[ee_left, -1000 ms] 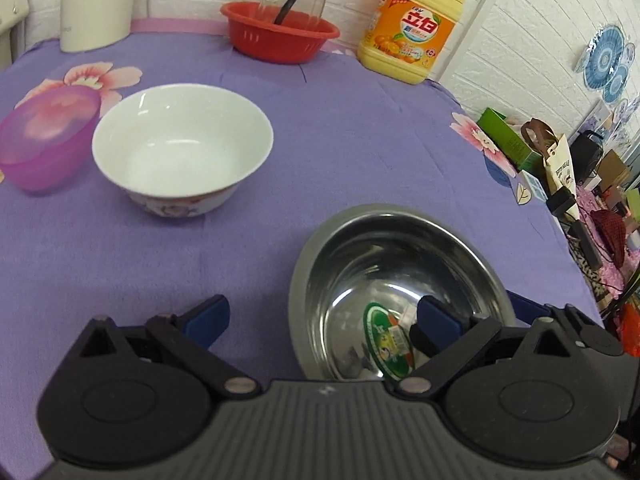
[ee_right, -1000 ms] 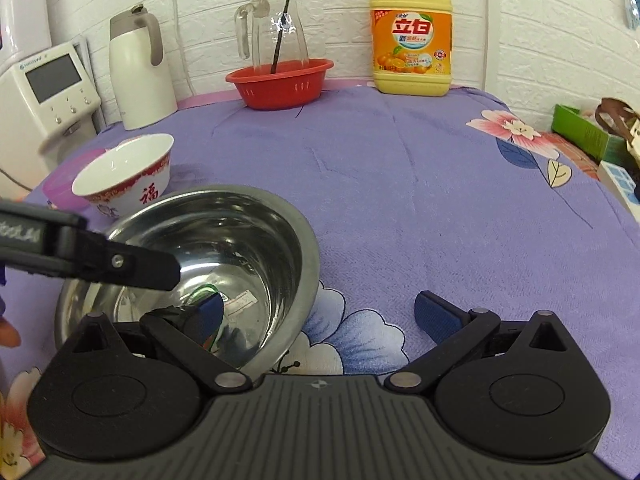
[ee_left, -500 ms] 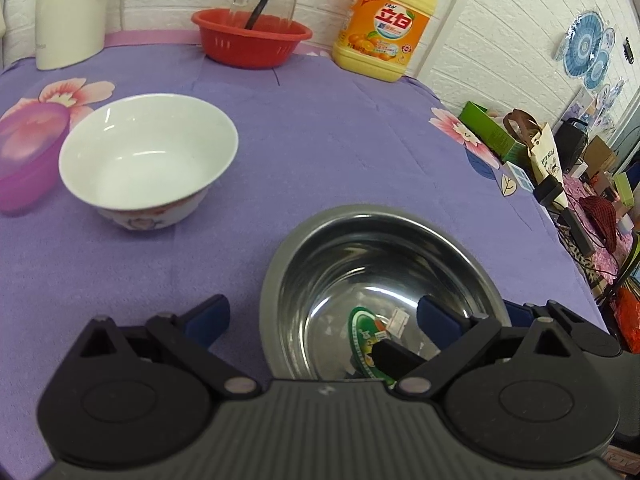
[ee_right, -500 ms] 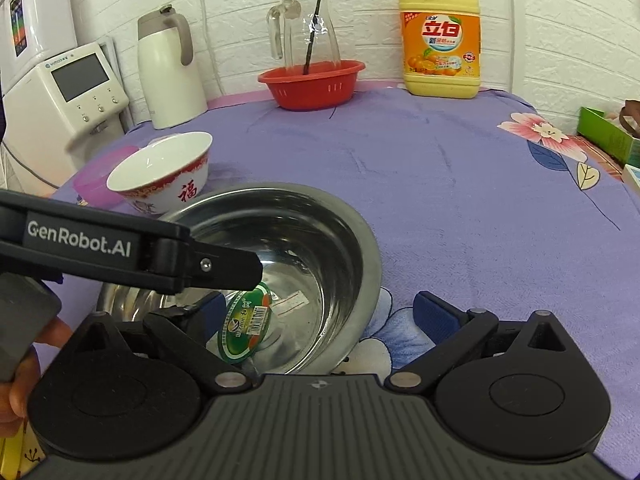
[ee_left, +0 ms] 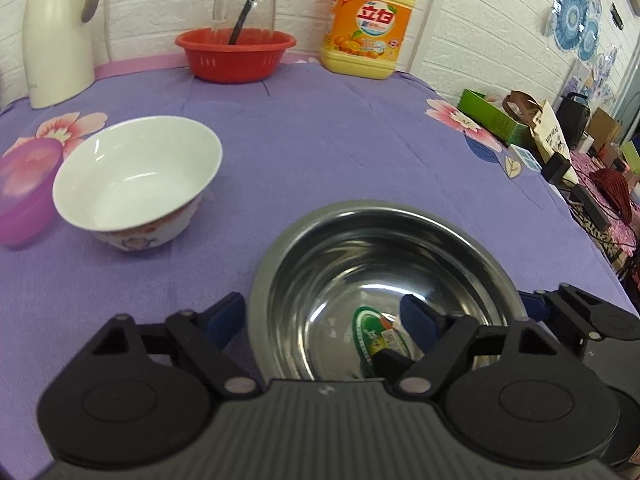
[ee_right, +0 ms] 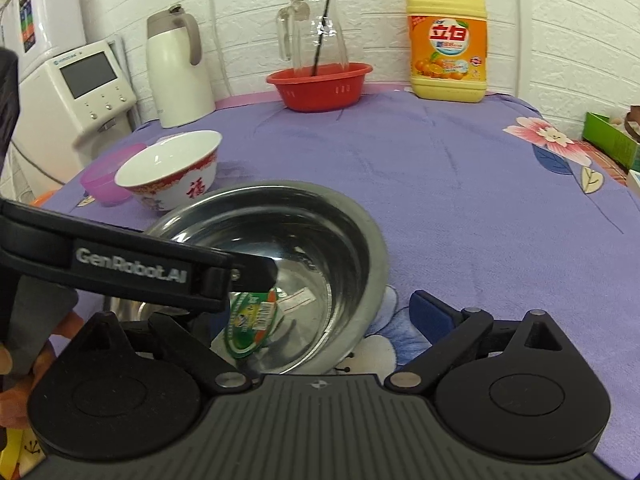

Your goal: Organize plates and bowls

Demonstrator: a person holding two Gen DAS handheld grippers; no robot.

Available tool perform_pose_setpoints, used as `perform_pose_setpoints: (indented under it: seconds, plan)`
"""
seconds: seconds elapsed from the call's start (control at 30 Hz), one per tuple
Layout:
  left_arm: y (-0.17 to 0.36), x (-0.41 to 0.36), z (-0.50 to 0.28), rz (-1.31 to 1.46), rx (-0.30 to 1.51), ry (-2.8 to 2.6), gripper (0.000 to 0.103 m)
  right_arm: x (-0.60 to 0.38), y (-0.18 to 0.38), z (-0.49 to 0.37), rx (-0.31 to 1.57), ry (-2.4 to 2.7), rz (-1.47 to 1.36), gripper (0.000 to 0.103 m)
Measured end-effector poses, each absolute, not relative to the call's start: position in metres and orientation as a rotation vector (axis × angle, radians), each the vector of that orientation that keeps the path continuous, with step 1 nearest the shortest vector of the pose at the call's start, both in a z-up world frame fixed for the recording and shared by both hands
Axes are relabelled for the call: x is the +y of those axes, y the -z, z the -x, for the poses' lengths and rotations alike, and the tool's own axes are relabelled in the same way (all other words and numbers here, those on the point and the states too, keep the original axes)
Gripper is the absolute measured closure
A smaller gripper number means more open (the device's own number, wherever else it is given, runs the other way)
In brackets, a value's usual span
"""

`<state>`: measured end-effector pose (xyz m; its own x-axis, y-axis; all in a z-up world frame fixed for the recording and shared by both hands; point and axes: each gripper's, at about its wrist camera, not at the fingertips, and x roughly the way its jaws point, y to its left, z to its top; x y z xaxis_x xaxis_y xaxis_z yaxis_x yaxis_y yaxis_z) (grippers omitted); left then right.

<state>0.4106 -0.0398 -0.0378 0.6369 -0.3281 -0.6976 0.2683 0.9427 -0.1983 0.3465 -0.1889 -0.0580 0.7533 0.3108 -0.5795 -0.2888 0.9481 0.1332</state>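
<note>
A steel bowl (ee_left: 384, 272) with a green label inside sits on the purple cloth, seen also in the right wrist view (ee_right: 320, 240). My left gripper (ee_left: 324, 320) is open and straddles the bowl's near left rim, one finger inside. My right gripper (ee_right: 316, 320) is open and straddles its right rim, the left finger inside and the right finger outside. A white ceramic bowl (ee_left: 136, 180) with red trim stands upright to the left, also in the right wrist view (ee_right: 172, 168). A purple plastic bowl (ee_left: 24, 188) sits beside it.
At the back stand a red basket (ee_left: 236, 52) holding a glass jug, a yellow detergent bottle (ee_left: 368, 24) and a white kettle (ee_left: 56, 32). A white appliance (ee_right: 80, 92) is at the left. The table's right edge (ee_left: 560, 200) drops off to clutter.
Both grippers have drawn back and lifted a little, so the views look more level. The steel bowl stays between the fingers of both; the white bowl has not moved.
</note>
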Motion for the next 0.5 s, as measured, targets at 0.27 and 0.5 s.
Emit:
perform_pose_setpoints:
  seconds: [0.27, 0.5]
  plan:
    - [0.025, -0.044, -0.382, 0.132, 0.838, 0.445, 0.043, -0.179, 0.047, -0.329, 0.640, -0.355, -0.034, 0.000]
    - [0.006, -0.037, -0.339, 0.121, 0.814, 0.475, 0.043, -0.170, 0.029, -0.289, 0.614, -0.351, -0.007, 0.000]
